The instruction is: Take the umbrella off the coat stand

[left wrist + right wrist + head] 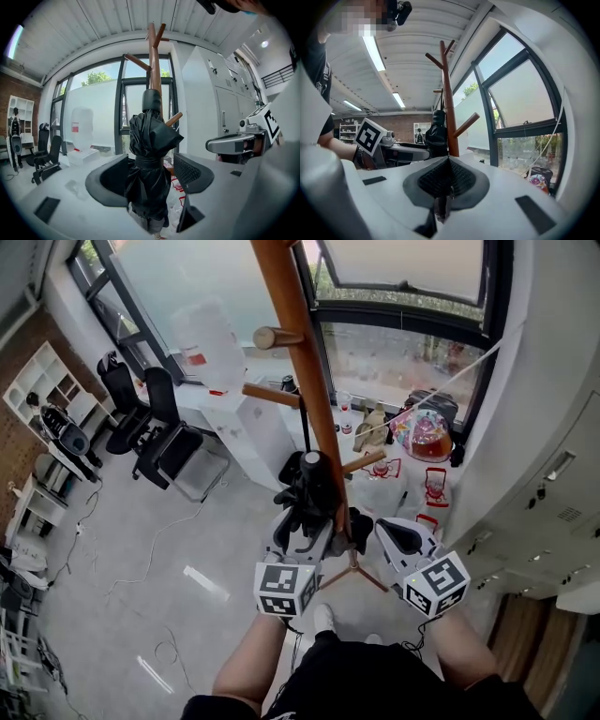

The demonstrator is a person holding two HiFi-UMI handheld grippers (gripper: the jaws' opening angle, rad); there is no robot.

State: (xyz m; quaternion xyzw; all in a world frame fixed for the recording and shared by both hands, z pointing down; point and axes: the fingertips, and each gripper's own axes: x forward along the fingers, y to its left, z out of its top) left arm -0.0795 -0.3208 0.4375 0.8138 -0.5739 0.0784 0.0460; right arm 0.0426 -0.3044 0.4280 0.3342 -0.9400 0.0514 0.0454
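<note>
A person's left gripper (149, 174) stands with its jaws spread wide on either side of a folded black umbrella (150, 140), which hangs upright against the pole of a wooden coat stand (153, 61). The umbrella's middle sits between the two dark grey jaws. The jaw on the left side of the left gripper view lies close against the fabric, while a gap shows at the other jaw, so nothing is pinched. The right gripper (447, 180) is held just beside the stand's pole with its jaws pressed together on nothing, their ridged grid pads meeting in a single seam.

The umbrella is crumpled, matte cloth, cinched at the waist by a band and topped with a rounded black cap. One slanting peg (173, 119) of the stand pokes out from behind it. The stand is smooth reddish-brown timber, a round pole with short angled pegs. Both grippers have glossy white shells, and each carries a cube (284, 590) printed with black-and-white square markers.
</note>
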